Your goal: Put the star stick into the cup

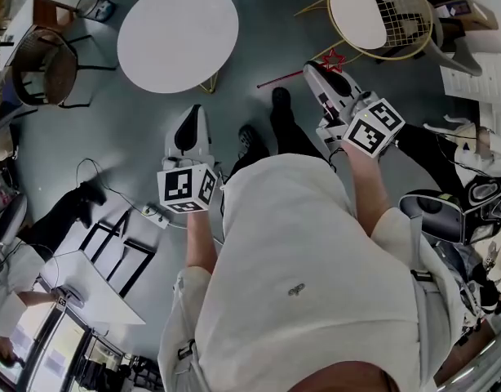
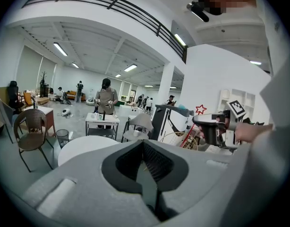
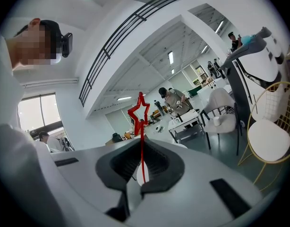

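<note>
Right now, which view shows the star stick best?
Right gripper view: the star stick stands large and centred, clamped between the shut jaws. Head view shows it small past the right gripper; left gripper view shows only a tiny distant star.

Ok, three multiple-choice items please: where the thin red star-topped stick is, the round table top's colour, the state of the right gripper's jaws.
1. The thin red star-topped stick is: A on the floor; B in the right gripper; C in a cup.
2. The round table top is: A white; B black; C red.
3. That gripper's jaws are: A wide apart; B shut empty; C shut on the stick.
Key: 1 B, it stands between the jaws; 2 A, seen in head view; 3 C, they pinch its shaft.
</note>
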`<move>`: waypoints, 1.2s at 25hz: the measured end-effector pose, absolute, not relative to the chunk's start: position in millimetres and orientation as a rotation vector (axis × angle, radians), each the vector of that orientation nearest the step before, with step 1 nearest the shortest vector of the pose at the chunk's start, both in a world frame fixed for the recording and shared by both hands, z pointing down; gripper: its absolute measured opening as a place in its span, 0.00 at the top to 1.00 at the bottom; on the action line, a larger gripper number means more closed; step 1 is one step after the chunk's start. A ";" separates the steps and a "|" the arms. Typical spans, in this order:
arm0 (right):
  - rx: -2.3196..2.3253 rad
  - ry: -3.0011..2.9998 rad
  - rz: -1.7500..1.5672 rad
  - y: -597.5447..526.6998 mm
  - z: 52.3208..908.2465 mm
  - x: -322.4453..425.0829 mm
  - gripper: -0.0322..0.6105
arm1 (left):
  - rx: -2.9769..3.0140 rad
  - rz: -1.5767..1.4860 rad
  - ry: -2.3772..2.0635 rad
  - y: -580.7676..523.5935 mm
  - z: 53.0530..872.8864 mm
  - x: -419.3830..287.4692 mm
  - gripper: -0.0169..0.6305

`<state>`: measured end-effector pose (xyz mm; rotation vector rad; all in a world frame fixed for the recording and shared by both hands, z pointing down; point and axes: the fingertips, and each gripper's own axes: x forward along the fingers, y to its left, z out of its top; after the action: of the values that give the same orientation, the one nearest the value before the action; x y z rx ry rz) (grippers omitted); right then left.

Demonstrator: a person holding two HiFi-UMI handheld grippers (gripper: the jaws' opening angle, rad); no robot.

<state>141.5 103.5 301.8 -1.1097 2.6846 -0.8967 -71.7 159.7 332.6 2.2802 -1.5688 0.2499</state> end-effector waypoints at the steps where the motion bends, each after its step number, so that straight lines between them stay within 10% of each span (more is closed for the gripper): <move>1: -1.098 2.689 -0.899 94.4 299.6 142.2 0.92 | 2.274 0.248 -1.580 152.6 329.6 -70.7 0.96; 30: -0.743 2.793 -1.024 -30.4 320.5 206.5 0.92 | 2.088 0.286 -1.742 73.8 335.5 44.0 0.96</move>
<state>206.5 -30.4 320.5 -0.7425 2.7930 -1.0244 44.0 73.8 335.5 2.0882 -1.7418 0.2857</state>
